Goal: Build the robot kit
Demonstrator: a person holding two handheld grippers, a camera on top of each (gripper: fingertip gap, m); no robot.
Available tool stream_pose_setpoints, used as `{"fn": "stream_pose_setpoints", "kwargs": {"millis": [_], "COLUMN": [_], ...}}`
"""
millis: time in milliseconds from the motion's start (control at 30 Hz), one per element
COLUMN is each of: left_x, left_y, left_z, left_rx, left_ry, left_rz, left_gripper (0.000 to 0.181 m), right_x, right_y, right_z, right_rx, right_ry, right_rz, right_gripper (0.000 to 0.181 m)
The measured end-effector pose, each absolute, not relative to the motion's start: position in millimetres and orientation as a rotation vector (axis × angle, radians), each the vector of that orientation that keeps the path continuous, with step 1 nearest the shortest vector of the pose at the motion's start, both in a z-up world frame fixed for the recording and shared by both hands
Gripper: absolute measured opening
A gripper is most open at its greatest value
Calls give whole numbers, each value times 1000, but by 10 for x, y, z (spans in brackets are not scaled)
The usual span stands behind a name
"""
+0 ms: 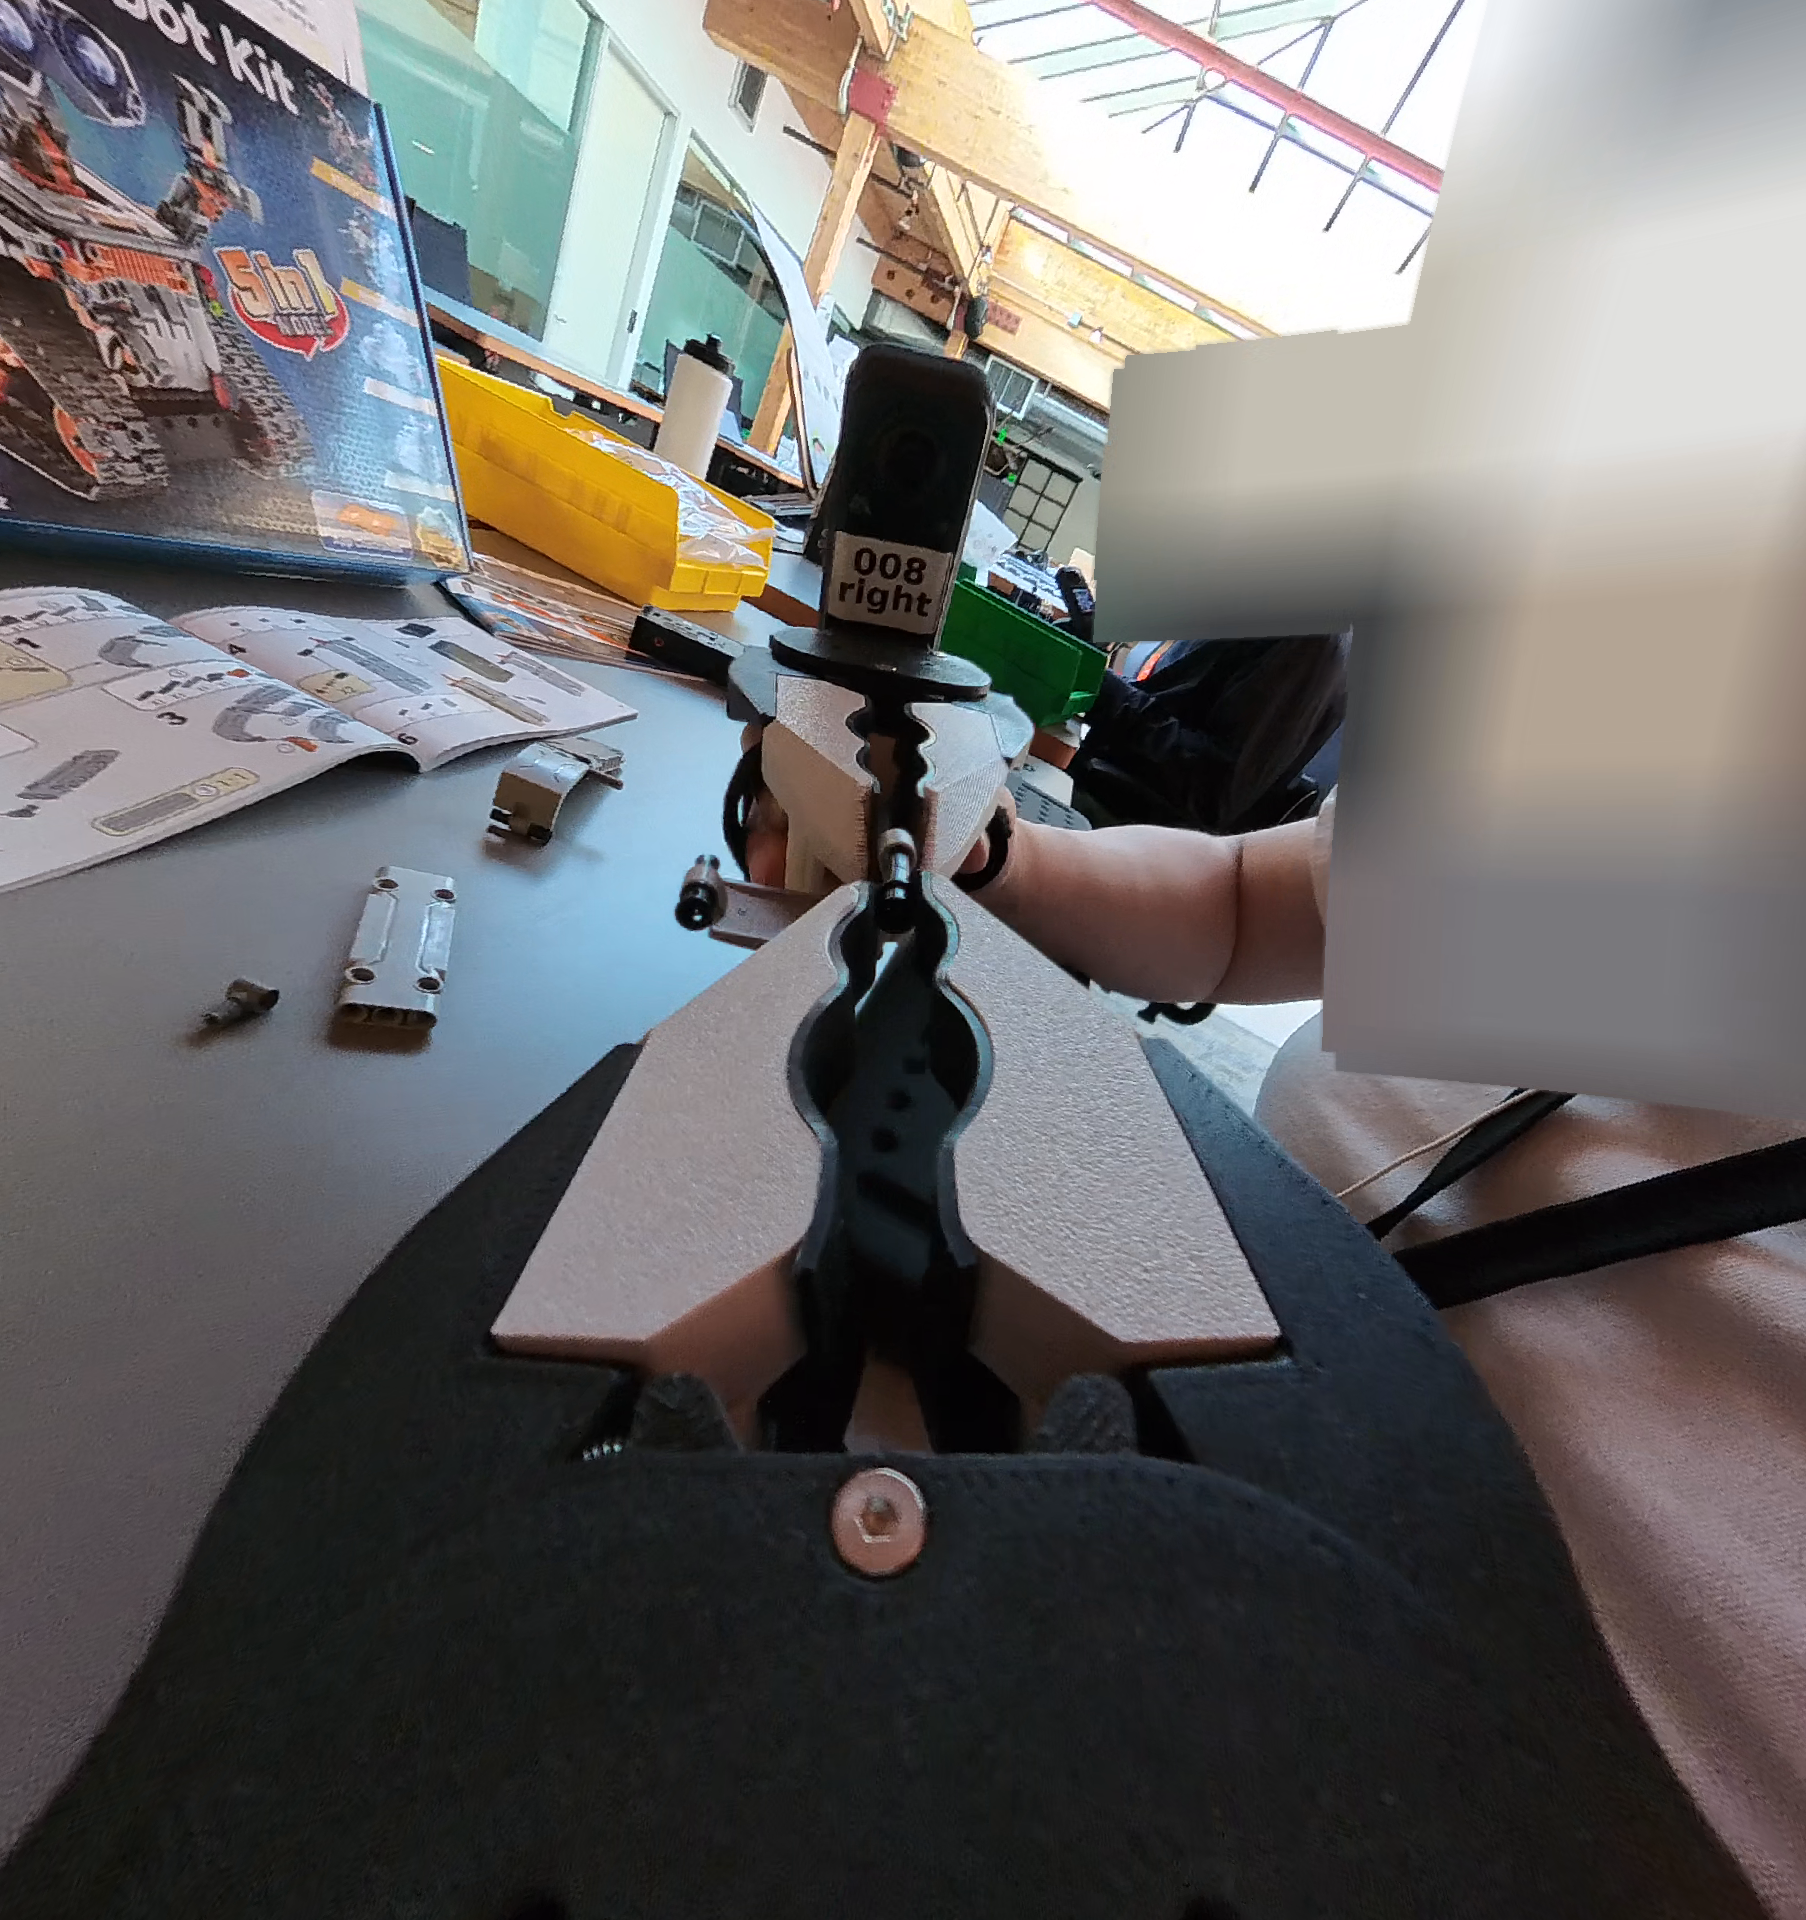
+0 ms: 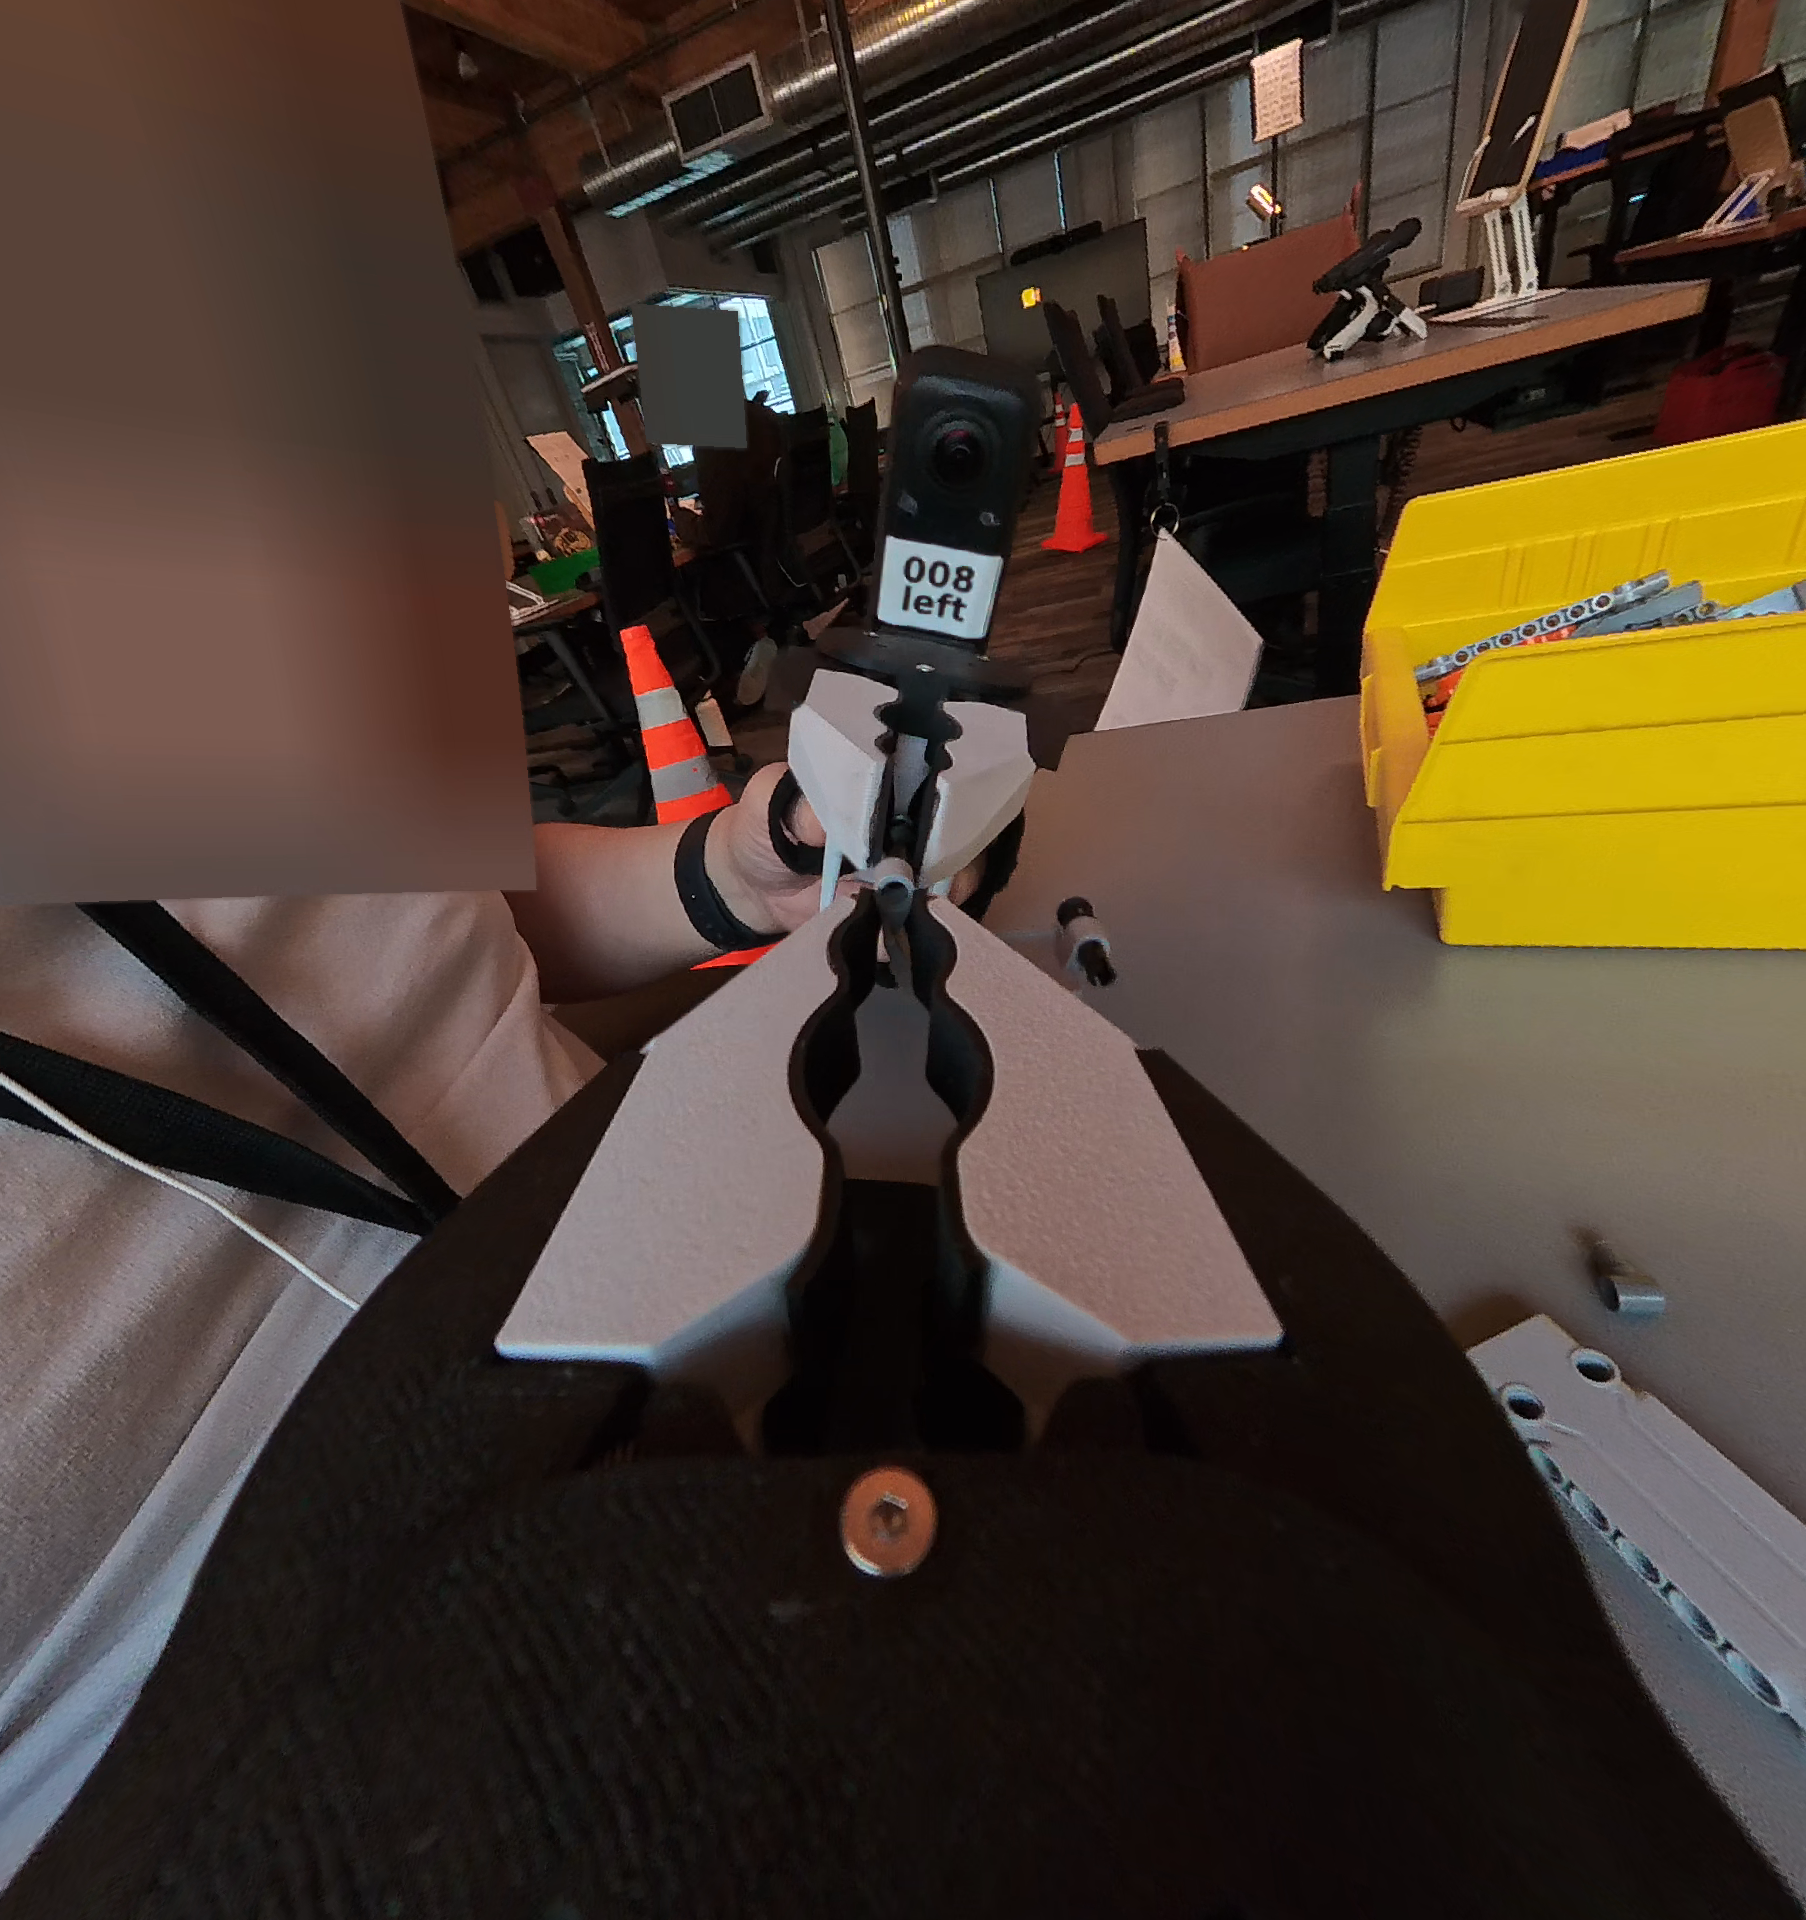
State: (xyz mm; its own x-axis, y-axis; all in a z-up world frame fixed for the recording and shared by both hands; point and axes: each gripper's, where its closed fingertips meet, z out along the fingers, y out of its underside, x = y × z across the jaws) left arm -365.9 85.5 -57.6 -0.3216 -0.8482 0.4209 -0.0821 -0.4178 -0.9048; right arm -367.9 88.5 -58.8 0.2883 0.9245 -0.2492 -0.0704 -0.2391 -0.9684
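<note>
My left gripper (image 1: pixel 894 906) is shut on a black beam with holes (image 1: pixel 894 1127) that runs along its fingers. My right gripper (image 2: pixel 894 902) faces it tip to tip, shut on a small grey pin (image 2: pixel 891 891). In the left wrist view the right gripper (image 1: pixel 897 831) points the pin (image 1: pixel 897 860) at the beam's end, touching or nearly so. In the right wrist view the left gripper (image 2: pixel 909 831) is straight ahead. A grey piece with a black pin (image 1: pixel 717 906) sticks out sideways at the tips (image 2: pixel 1084 940); I cannot tell which part it joins. Both are held above the dark table (image 1: pixel 151 1195).
A robot kit box (image 1: pixel 182 281) stands at the far left behind an open instruction booklet (image 1: pixel 203 717). Loose grey parts (image 1: pixel 400 945) lie on the table. Yellow bins (image 2: pixel 1626 790) hold several parts. A long grey holed beam (image 2: pixel 1688 1538) lies at the right. The person's arm (image 1: pixel 1138 894) is behind. Both grippers' tips are close together, under 4 cm apart.
</note>
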Motion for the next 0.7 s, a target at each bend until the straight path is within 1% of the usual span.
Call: {"fn": "stream_pose_setpoints", "kwargs": {"millis": [167, 267, 367, 600, 700], "left_x": [-3643, -3634, -3650, -3688, -3712], "left_y": [848, 900, 918, 923, 925], "left_z": [-602, -766, -788, -951, -1056], "left_rx": [-1358, -1389, -1426, -1530, -1591], "left_ry": [1232, 1269, 1256, 1362, 1426], "left_rz": [-1805, -1746, -1842, -1760, -1704], "left_gripper": [4, 4, 4, 4, 4], "right_x": [-3674, -3674, -3688, -3725, -3747], "right_y": [877, 928, 946, 960, 964], "right_z": [-620, -824, -842, -1002, -1120], "right_rx": [-1485, -1561, -1551, -1634, -1684], "right_ry": [-839, -873, -860, -893, -958], "right_rz": [1150, 1060, 1055, 1023, 938], "right_gripper": [2, 3, 3, 3, 3]}}
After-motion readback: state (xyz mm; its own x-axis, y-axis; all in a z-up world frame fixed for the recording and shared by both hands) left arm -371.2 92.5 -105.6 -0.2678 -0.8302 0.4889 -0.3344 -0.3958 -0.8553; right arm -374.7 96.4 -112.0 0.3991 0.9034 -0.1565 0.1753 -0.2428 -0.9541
